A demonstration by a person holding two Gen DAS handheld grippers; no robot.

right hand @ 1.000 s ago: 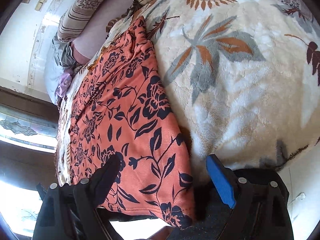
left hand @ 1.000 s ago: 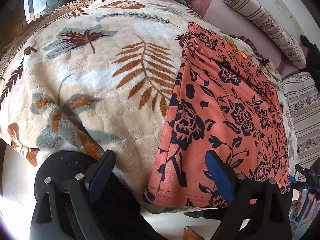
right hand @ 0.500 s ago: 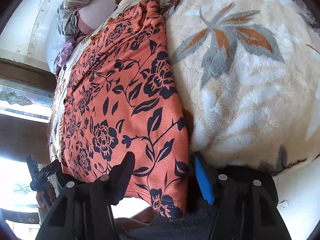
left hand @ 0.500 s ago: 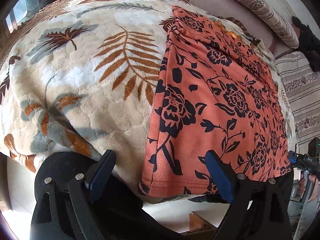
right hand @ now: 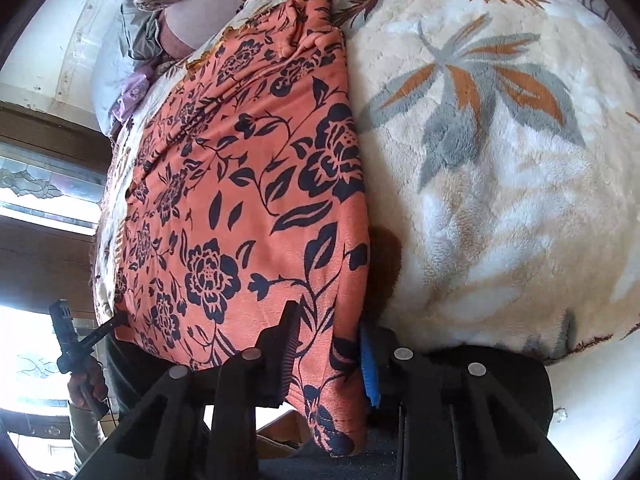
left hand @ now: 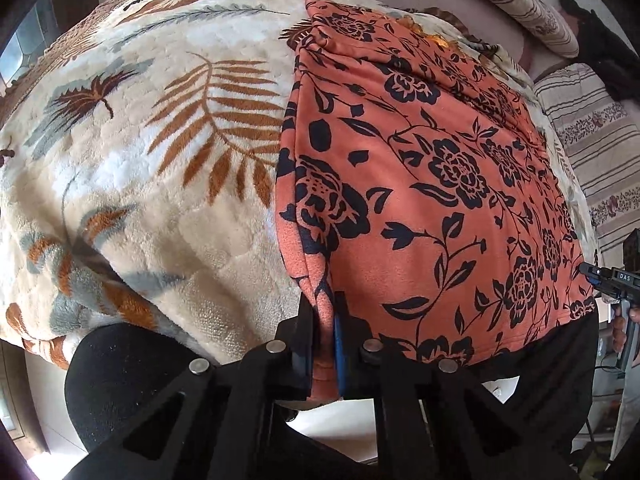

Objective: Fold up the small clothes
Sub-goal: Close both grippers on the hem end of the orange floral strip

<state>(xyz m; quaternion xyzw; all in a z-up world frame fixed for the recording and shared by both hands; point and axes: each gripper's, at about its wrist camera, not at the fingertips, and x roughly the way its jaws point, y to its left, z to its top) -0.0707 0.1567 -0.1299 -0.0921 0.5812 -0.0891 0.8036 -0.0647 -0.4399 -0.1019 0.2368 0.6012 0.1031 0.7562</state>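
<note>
Your left gripper (left hand: pixel 322 332) has its fingers clamped on the near left corner of the garment (left hand: pixel 432 184); the cloth bunches into a narrow ridge where the two pads pinch it. Your right gripper (right hand: pixel 326 354) has just been closing, with the near right corner of the same garment (right hand: pixel 248 208) between its jaws. From the right wrist view the black finger (right hand: pixel 286 350) lies against the top of the cloth and the blue pad (right hand: pixel 369 368) sits at its edge, but a band of fabric spans the gap without bunching, so the pads do not look pressed home.

Both grippers point steeply down at the near hem. That hem hangs a little over the front edge of the bed, and the rest of the garment lies fairly flat on the blanket (left hand: pixel 132 152), running away from you. It is orange with a dark floral print, and some wrinkles gather at its far end. The blanket is cream plush with brown and grey leaves.

Beyond the far end lie a striped pillow (left hand: pixel 520 4) and some pale clothes (right hand: pixel 132 80).

From each wrist view you can see the other gripper at the opposite near corner, with part of the hand holding it.
</note>
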